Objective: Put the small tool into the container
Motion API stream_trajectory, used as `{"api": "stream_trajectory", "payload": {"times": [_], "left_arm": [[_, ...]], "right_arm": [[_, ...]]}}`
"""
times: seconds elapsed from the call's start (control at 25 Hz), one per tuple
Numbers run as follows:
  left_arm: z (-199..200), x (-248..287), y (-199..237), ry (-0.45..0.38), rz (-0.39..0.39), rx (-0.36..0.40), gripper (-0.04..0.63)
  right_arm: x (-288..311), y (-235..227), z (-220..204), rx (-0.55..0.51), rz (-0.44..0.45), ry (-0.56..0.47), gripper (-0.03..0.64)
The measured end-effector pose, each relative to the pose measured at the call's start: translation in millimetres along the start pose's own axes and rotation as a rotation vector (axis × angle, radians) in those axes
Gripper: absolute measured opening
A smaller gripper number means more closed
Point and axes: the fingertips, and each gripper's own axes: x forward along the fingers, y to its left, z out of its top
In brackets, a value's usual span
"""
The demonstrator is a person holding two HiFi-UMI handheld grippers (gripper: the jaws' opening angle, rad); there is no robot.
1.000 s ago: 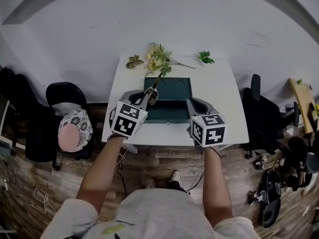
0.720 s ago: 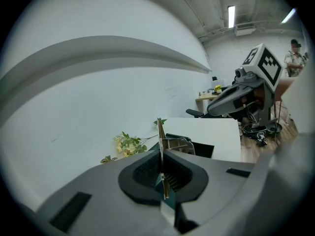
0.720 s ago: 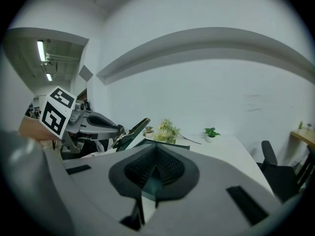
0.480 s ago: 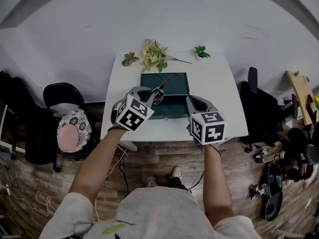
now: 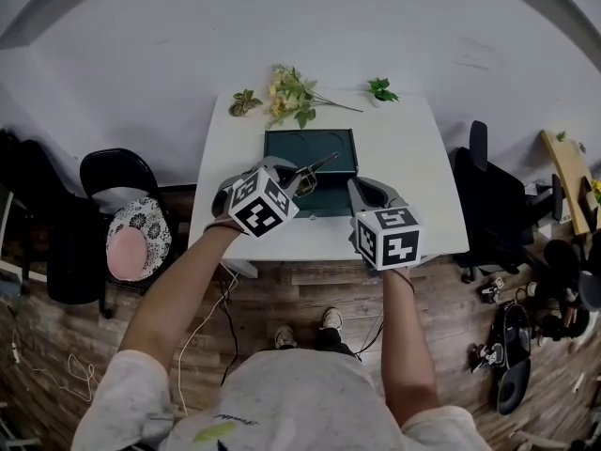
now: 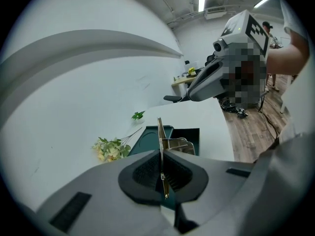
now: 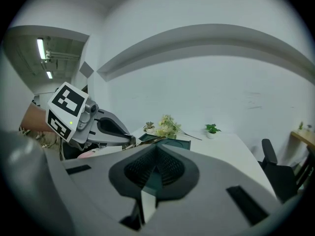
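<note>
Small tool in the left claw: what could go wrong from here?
1. The left claw pinches the thin tool at one end only; most of it sticks out, so it may pivot or slip early.
2. The tool hangs tilted above the container; let go from here, it could bounce out onto the table.
3. The right claw sits close by the container; the two claws may knock.

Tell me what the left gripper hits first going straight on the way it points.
Likely the green container, just ahead of and below the small tool clamped in the left gripper; depth is uncertain.
</note>
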Motion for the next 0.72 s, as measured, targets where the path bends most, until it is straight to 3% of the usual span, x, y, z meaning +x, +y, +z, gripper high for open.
{"api": "stream_trajectory", "payload": {"times": [0.72], "left_arm": [[-22,54,-32,0.168,-0.139,0.182,-0.002]], "right_arm": [[10,-16,-20,0.013,0.031,0.044,0.005]]}}
